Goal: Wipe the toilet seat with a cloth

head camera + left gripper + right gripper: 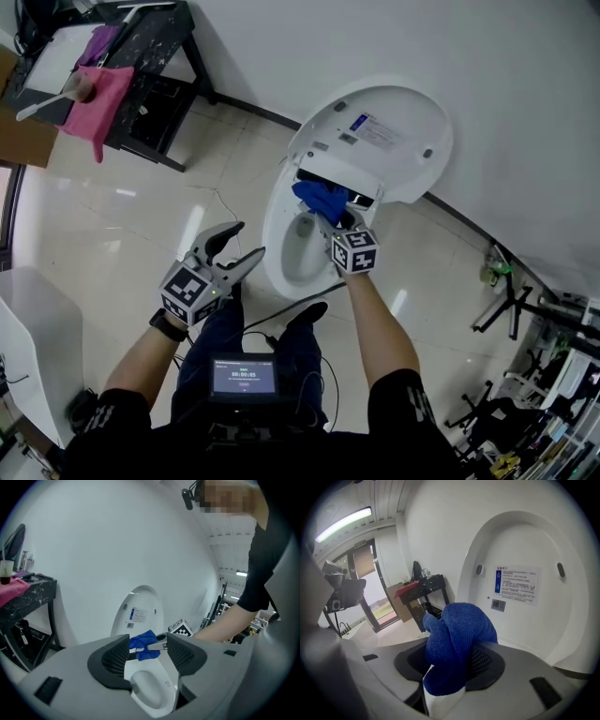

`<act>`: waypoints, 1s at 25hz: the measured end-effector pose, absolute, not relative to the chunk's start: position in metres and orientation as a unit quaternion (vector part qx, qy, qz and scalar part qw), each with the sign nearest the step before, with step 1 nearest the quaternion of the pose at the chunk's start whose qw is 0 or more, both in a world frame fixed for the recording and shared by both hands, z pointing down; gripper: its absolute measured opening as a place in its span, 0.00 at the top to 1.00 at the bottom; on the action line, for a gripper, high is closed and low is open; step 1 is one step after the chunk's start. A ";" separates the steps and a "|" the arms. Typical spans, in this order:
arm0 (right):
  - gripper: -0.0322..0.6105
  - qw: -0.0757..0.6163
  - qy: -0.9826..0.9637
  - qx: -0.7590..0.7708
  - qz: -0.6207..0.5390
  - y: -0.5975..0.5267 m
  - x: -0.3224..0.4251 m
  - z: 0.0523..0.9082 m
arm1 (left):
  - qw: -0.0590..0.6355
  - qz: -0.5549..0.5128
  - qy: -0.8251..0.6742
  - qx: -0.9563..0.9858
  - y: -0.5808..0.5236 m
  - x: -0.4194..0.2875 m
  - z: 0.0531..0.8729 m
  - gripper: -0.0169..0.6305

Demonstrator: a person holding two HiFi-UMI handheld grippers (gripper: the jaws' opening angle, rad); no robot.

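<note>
Bright, even light; ceiling tube [344, 523] glows; floor [112, 216] glare; fisheye edges dark, blurred.

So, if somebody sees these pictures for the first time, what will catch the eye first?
The bright blue cloth, clamped in the right gripper at the back of the white toilet, whose lid stands open against the wall. The left gripper hangs open and empty beside it. A pink cloth drapes off a dark table at top left.
</note>
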State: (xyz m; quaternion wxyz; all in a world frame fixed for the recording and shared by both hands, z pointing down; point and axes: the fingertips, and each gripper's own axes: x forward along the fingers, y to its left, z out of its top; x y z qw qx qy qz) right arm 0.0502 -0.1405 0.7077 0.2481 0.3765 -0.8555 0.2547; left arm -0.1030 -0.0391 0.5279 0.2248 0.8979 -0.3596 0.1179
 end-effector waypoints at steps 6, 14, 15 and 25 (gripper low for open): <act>0.64 0.287 -0.851 0.348 0.267 -0.144 0.033 0.778 | 0.231 0.136 -0.353 0.896 -0.047 -0.109 0.575 0.59; 0.64 0.315 -0.841 0.329 0.294 -0.143 0.017 0.863 | 0.291 0.160 -0.366 0.869 -0.072 -0.122 0.663 0.59; 0.64 0.321 -0.839 0.325 0.296 -0.143 0.015 0.874 | 0.292 0.162 -0.362 0.870 -0.072 -0.119 0.669 0.59; 0.64 0.387 -0.817 0.291 0.313 -0.136 -0.021 0.959 | 0.322 0.147 -0.360 0.863 -0.057 -0.123 0.710 0.59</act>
